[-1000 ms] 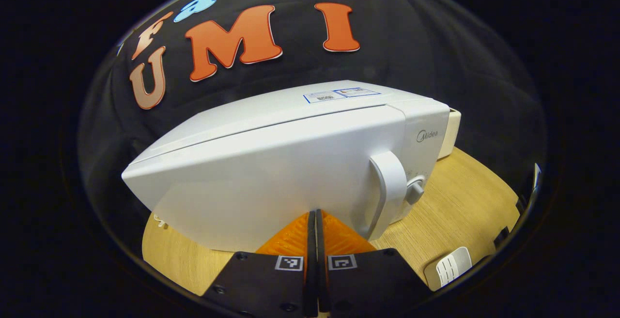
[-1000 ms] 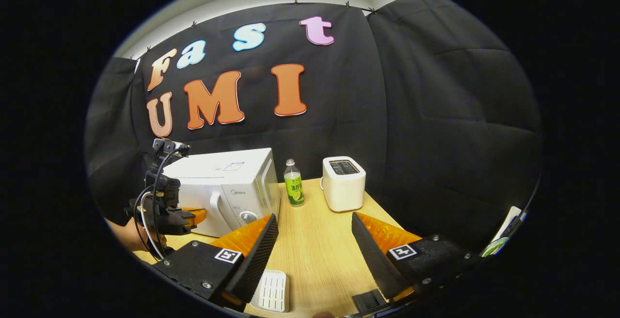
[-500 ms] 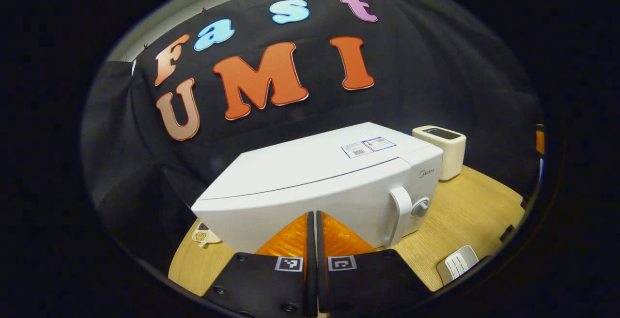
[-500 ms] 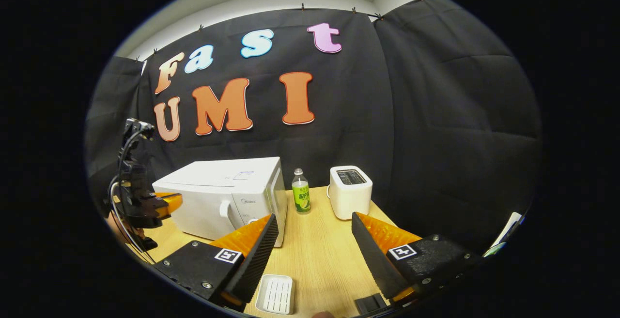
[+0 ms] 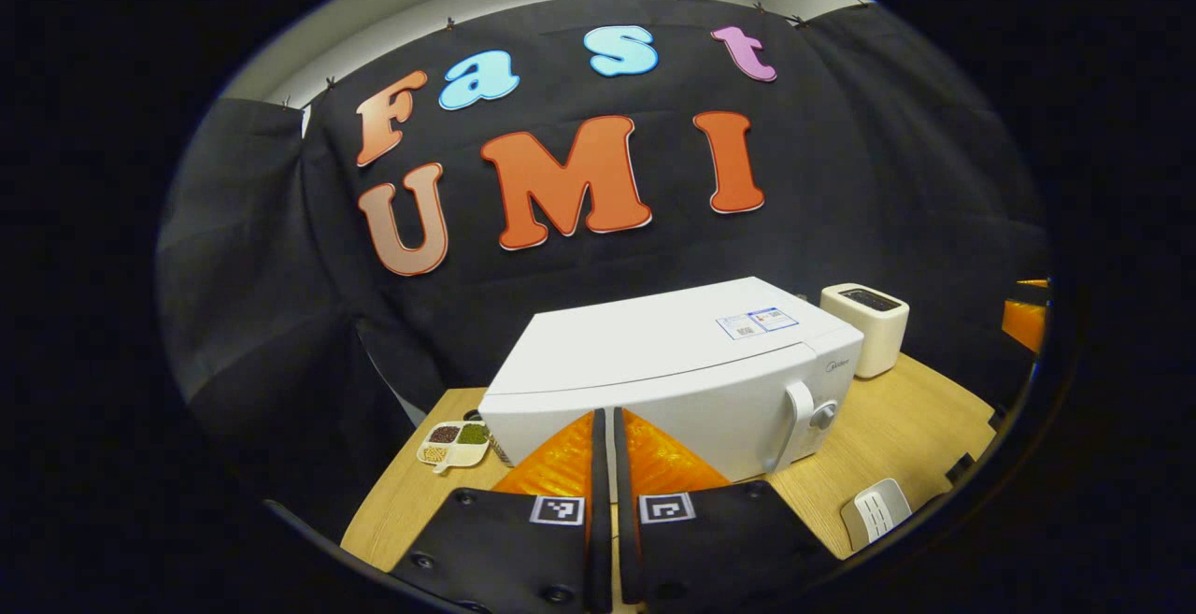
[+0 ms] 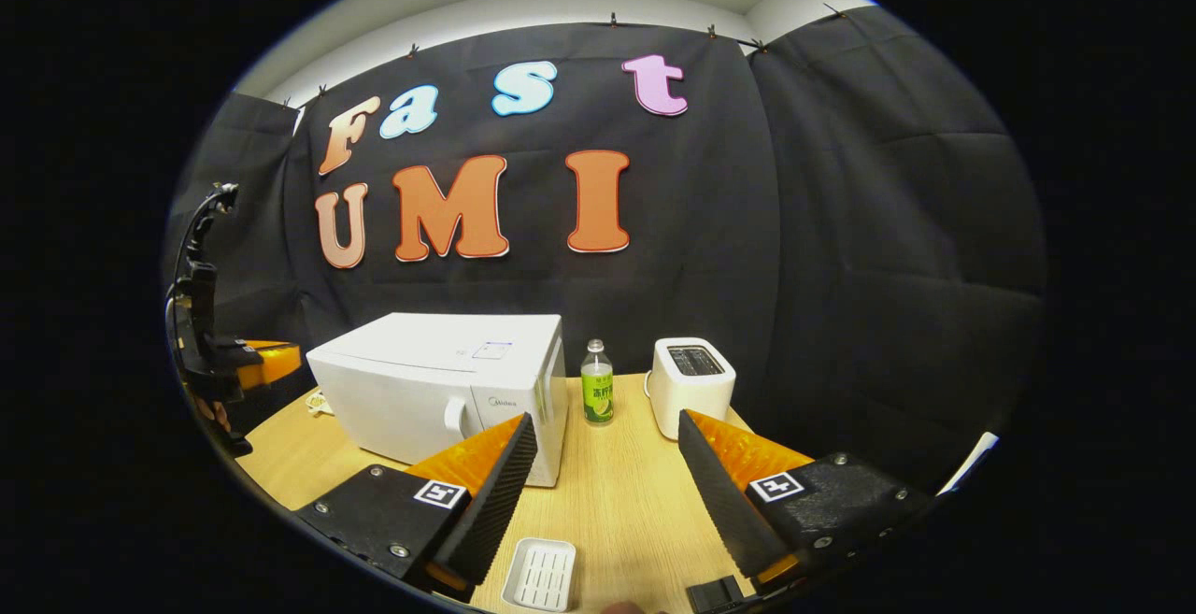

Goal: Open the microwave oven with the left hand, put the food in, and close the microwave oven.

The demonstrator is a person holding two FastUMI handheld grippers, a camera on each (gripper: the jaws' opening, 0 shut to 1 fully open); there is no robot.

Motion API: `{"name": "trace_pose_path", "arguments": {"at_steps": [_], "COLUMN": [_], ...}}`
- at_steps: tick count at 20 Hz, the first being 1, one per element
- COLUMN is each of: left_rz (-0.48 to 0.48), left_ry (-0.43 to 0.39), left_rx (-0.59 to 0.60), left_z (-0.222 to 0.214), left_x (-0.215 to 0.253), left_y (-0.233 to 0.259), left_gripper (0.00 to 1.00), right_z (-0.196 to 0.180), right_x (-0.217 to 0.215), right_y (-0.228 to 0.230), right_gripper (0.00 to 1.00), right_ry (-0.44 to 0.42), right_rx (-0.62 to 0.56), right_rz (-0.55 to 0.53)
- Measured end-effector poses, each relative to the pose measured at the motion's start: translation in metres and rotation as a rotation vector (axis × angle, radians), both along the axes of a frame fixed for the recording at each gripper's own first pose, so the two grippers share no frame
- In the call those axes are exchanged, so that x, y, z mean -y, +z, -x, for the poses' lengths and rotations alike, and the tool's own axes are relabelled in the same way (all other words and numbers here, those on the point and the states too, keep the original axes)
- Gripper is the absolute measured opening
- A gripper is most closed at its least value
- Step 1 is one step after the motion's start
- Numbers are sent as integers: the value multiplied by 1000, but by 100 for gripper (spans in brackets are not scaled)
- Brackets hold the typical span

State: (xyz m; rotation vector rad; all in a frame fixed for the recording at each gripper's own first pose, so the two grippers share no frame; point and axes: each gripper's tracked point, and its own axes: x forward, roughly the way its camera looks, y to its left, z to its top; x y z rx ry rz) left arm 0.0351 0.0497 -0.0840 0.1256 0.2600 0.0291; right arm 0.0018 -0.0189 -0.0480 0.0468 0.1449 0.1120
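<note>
One microwave, one toaster, one bottle; left hand-held gripper clenched empty, right hand-held gripper released

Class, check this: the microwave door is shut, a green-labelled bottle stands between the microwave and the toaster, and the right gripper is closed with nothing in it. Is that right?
One detail is wrong. The right gripper is open, its fingers spread wide with nothing between them, as the right gripper view shows. The rest holds: the microwave door is shut, and the green-labelled bottle stands between it and the toaster.

The right tool gapes empty above the table, facing the closed microwave.
</note>
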Motion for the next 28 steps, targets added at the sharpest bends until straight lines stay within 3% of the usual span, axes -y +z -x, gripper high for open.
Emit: {"name": "trace_pose_path", "arguments": {"at_steps": [4,5,6,7,9,10,11,16,17,18,21,22,23,24,25,28], "left_rz": [9,15,14,1,-12,-5,4,32,42,56,99,104,108,111,114,100], "left_ry": [47,52,55,66,77,80,79,61,56,49,14,-1,-12,-25,-38,-74], "left_rx": [15,29,42,53,60,67,74,146,167,187,239,257,276,297,316,351], "left_z": [19,22,28,32,39,44,47,58,60,61,70,73,76,79,81,86], "left_x": [-34,-39,-46,-54,-65,-69,-70,-78,-76,-74,-56,-50,-43,-37,-29,-10], "left_y": [19,26,33,37,42,47,52,94,106,115,139,145,151,155,160,167], "left_gripper": [16,24,21,38,43,40,51,58,74,70,88,83,92,84,99,100], "right_z": [-4,-4,-4,-5,-6,-6,-5,2,5,7,14,15,16,18,19,19], "right_x": [-13,-15,-19,-22,-28,-31,-34,-49,-51,-55,-62,-65,-66,-67,-69,-69], "right_y": [14,20,26,33,44,49,55,84,89,95,115,120,123,125,127,128], "right_gripper": [95,95,95,95,94,94,94,94,94,95,95,95,94,95,95,95], "right_ry": [16,17,20,24,28,31,36,61,66,71,82,84,88,91,93,91], "right_rx": [21,27,37,54,83,95,108,170,179,188,233,244,253,257,259,259], "right_rz": [0,-4,-7,-8,8,20,32,74,75,73,73,74,74,74,74,72]}}
